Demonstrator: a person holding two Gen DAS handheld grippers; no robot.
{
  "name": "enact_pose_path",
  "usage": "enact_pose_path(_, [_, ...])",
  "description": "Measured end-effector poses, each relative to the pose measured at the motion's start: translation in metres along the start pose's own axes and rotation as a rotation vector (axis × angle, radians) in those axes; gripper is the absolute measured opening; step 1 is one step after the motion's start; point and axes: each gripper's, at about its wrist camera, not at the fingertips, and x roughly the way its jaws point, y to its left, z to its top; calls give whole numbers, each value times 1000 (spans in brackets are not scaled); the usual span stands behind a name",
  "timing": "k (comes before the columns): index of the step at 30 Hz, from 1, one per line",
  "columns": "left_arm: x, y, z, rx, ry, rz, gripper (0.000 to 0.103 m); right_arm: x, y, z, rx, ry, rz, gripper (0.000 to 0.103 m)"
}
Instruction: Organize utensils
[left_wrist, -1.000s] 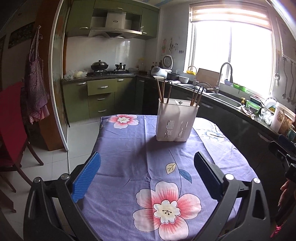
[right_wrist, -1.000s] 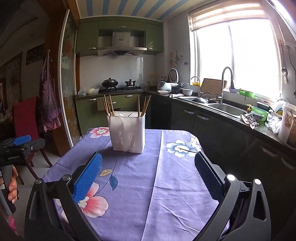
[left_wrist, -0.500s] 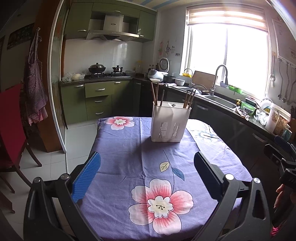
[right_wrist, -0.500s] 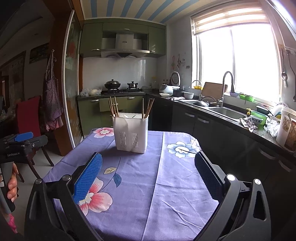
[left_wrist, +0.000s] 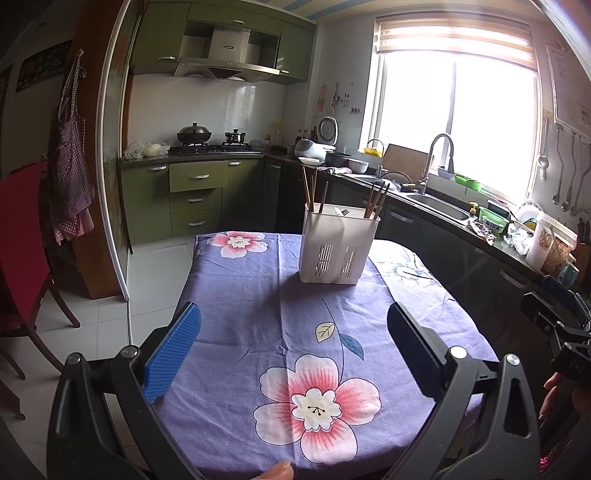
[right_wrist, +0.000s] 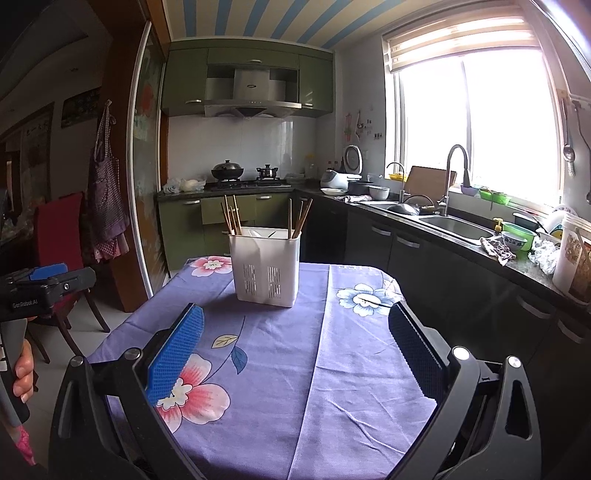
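A white slotted utensil holder (left_wrist: 337, 248) (right_wrist: 265, 268) stands upright on the far part of the purple flowered tablecloth (left_wrist: 258, 302) (right_wrist: 295, 354). Wooden chopsticks (left_wrist: 309, 192) (right_wrist: 231, 215) stick up from its left and right compartments, and a fork tip (left_wrist: 342, 211) shows in the middle. My left gripper (left_wrist: 293, 336) hangs open over the near end of the table, nothing between its fingers. My right gripper (right_wrist: 295, 338) is open too, well short of the holder. Each view catches the other gripper at its edge, held by a hand.
A red chair (left_wrist: 22, 243) stands left of the table. Dark counters with a sink (right_wrist: 454, 225) and clutter run along the right. Green cabinets and a stove (left_wrist: 210, 147) sit at the back. A fingertip (left_wrist: 279, 470) shows at the bottom edge.
Both grippers have drawn back and risen a little, so the holder looks smaller and farther. Both stay open and empty.
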Motion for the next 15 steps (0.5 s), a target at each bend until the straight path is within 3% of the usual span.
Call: enact_pose_path(15, [-1, -6, -1, 10, 2, -8, 96, 3, 1, -2, 9, 1, 2, 98])
